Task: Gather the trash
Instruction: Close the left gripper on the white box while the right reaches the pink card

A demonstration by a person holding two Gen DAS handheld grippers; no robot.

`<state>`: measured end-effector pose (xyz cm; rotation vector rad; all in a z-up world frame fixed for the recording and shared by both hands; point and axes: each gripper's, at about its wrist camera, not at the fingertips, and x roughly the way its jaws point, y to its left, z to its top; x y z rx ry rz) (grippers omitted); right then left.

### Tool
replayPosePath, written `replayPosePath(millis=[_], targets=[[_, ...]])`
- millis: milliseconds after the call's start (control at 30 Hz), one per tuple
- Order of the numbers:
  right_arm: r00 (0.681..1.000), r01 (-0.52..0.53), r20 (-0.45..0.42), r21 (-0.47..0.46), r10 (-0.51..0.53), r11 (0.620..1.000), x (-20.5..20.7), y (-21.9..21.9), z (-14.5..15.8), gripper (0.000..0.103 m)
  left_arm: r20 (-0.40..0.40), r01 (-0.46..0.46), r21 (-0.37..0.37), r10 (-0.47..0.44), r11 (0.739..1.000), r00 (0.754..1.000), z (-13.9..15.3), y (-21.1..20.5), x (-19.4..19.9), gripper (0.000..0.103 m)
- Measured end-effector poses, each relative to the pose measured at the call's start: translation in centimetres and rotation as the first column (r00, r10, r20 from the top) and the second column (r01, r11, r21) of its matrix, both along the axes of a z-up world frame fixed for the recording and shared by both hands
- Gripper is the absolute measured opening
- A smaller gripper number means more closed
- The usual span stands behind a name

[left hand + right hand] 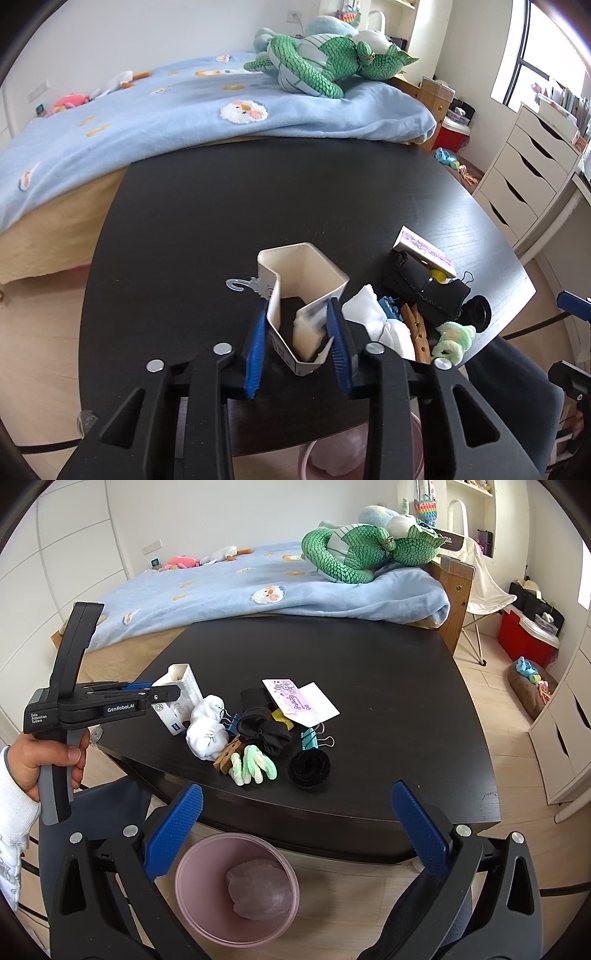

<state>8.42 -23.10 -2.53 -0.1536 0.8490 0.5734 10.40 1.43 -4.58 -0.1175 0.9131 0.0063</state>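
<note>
Carton [303,295], crushed and empty, lies on tabletop [258,199] w/ long axis pointing away from left tool [299,343], whose pads look pinched on its near end; pink bin [236,886] sits below tabletop edge, under spread right tool [295,830].

Left gripper [299,332] pinches a crumpled white carton [299,291] on a black table [221,206], beside cluttered socks [373,317].

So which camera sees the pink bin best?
The right wrist view: the whole pink bin shows on the floor below the table edge, with a crumpled lump inside. The left wrist view shows only a sliver behind the gripper.
</note>
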Motion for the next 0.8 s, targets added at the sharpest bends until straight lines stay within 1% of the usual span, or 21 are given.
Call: replayPosePath(millis=[33,133,300,400,467,600,700,800], targets=[[1.0,-0.001,0.0,-0.001,0.001,1.0,0.0,0.0,0.0,0.1,0.003,0.002,0.002,-0.002,1.0,1.0,0.1,0.0,-0.1,0.023],[1.0,-0.003,-0.003,0.0,0.003,1.0,0.3,0.2,0.0,0.1,0.015,0.004,0.006,-0.004,1.0,1.0,0.4,0.1,-0.3,0.021],[1.0,-0.018,0.008,-0.002,0.018,1.0,1.0,0.7,0.6,0.1,0.041,0.003,0.02,-0.004,1.0,0.999,1.4,0.0,-0.9,0.02],[0.999,-0.031,0.014,-0.005,0.031,1.0,2.0,1.3,1.3,0.1,0.058,0.005,0.025,-0.006,1.0,0.998,2.1,0.0,-1.4,0.02],[0.999,-0.044,0.003,-0.01,0.044,0.999,3.1,1.8,1.7,0.1,0.066,0.011,0.027,-0.013,1.0,0.998,2.5,-0.1,-1.7,0.02],[0.997,-0.073,-0.015,-0.039,0.072,0.997,5.6,3.3,2.4,0.1,0.074,0.018,0.028,-0.021,0.999,0.997,3.0,-0.3,-1.9,0.02],[0.996,-0.085,-0.016,-0.081,0.084,0.993,7.3,4.4,2.7,0.1,0.078,0.02,0.025,-0.022,0.999,0.997,3.2,-0.4,-2.0,0.02],[0.993,-0.112,-0.039,-0.129,0.108,0.985,9.6,6.0,2.7,0.1,0.081,0.021,0.023,-0.023,1.0,0.996,3.1,-0.3,-2.0,0.02]])
